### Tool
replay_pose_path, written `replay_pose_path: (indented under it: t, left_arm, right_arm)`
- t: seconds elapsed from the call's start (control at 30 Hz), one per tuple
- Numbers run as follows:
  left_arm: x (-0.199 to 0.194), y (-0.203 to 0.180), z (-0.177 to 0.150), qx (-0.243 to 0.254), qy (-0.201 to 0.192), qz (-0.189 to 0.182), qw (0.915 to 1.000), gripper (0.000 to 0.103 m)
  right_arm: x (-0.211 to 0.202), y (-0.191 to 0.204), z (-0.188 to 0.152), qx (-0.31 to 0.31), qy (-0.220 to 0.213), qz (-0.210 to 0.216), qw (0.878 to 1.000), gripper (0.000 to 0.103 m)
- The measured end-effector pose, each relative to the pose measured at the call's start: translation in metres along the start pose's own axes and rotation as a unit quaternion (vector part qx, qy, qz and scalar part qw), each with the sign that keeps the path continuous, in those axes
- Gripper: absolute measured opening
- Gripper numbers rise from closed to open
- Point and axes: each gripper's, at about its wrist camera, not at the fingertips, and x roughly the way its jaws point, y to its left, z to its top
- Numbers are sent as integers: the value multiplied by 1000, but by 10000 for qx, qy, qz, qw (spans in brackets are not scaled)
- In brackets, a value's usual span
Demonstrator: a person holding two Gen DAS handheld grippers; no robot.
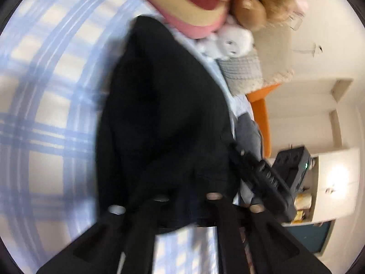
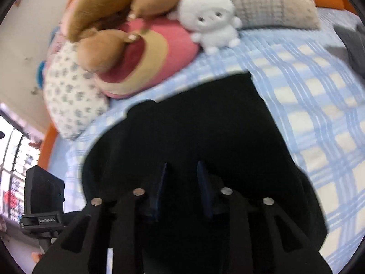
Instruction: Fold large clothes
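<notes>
A black garment (image 1: 164, 118) lies spread on the blue plaid bed sheet (image 1: 45, 114); in the right wrist view the same garment (image 2: 194, 125) fills the lower middle. My left gripper (image 1: 187, 196) sits at the garment's near edge, and its dark fingertips are lost against the cloth. My right gripper (image 2: 182, 175) is over the garment with its blue pads (image 2: 162, 182) standing apart, inner faces showing, black cloth beneath the gap. From the left wrist view the right gripper (image 1: 271, 180) shows at the garment's right edge.
At the head of the bed are a white plush toy (image 2: 209, 20), a brown plush (image 2: 114, 6), a pink round cushion (image 2: 148, 54), a patterned pillow (image 2: 70, 96) and a beige pillow (image 2: 269, 2). A grey garment (image 1: 248, 132) lies by the orange bed frame (image 1: 260, 109). White cabinets (image 1: 330, 178) stand beyond.
</notes>
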Motion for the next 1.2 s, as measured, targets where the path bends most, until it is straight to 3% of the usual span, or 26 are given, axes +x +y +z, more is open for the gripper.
replay_pose_path:
  t: [0.03, 0.1, 0.2, 0.3, 0.37, 0.4, 0.47, 0.5, 0.53, 0.57, 0.67, 0.8, 0.87, 0.9, 0.93, 0.97, 1.0, 1.03, 1.07, 1.13, 1.2]
  left_arm:
    - [-10, -16, -2, 178, -106, -70, 9998, 67]
    - [-26, -52, -3, 629, -484, 38, 9968, 89]
    - [-29, -83, 7, 1038, -780, 321, 9910, 92]
    - [-13, -74, 21, 773, -612, 349, 9945, 92]
    - [5, -62, 29, 764, -522, 829, 9922, 83]
    - [10, -54, 29, 735, -470, 999, 9912, 72]
    - [15, -40, 33, 605, -466, 1117, 9908, 58]
    - [12, -32, 33, 564, -460, 1139, 9908, 43]
    - [12, -22, 36, 503, -438, 1235, 9901, 20]
    - [10, -11, 38, 407, -415, 1362, 9890, 7]
    - [9, 21, 45, -79, -359, 814, 9960, 9]
    - [14, 0, 38, 352, -513, 1456, 9874, 8]
    - [8, -15, 33, 446, -526, 1638, 9841, 9]
    - [0, -27, 28, 555, -512, 1645, 9835, 20]
    - [-10, -38, 23, 693, -529, 1615, 9830, 39]
    - [-21, -51, 17, 864, -580, 1605, 9815, 50]
    - [-28, -60, 14, 968, -612, 1589, 9806, 78]
    - [-42, -73, 5, 1124, -705, 1712, 9763, 100]
    - [-53, -83, -2, 1279, -824, 1807, 9717, 100]
    - [-58, -89, -7, 1377, -650, 1987, 9682, 100]
    - [-59, -80, -10, 1168, -434, 2023, 9714, 100]
  right_arm:
    - [-11, -1, 6, -22, -182, 58, 9998, 35]
    - [-26, -6, 19, 10, -415, 27, 9991, 43]
    - [-25, -24, 33, 342, -417, -25, 9985, 43]
    - [-11, -39, 38, 560, -276, 12, 9980, 43]
    - [-1, -42, 39, 575, -170, -12, 9982, 43]
    - [7, -43, 39, 564, -67, -21, 9984, 43]
    - [18, -43, 39, 557, 29, -95, 9984, 42]
    - [27, -45, 38, 572, 138, -114, 9982, 42]
    - [33, -48, 38, 598, 171, -207, 9979, 40]
    - [37, -50, 38, 627, 180, -295, 9974, 36]
    - [48, -61, 38, 863, 204, -459, 9950, 34]
    - [43, -46, 36, 506, 111, -781, 9956, 36]
    - [28, -47, 33, 619, 79, -431, 9971, 38]
    - [12, -51, 30, 762, 99, -37, 9970, 38]
    - [-1, -54, 28, 813, 97, 156, 9965, 42]
    - [-17, -58, 27, 806, 87, 315, 9962, 48]
    - [-41, -64, 24, 810, 49, 492, 9955, 54]
    - [-55, -69, 22, 794, 68, 586, 9951, 69]
    - [-72, -76, 19, 791, 104, 660, 9946, 78]
    - [-93, -90, 16, 872, 251, 838, 9923, 86]
    - [-101, -108, 11, 1142, 567, 955, 9872, 88]
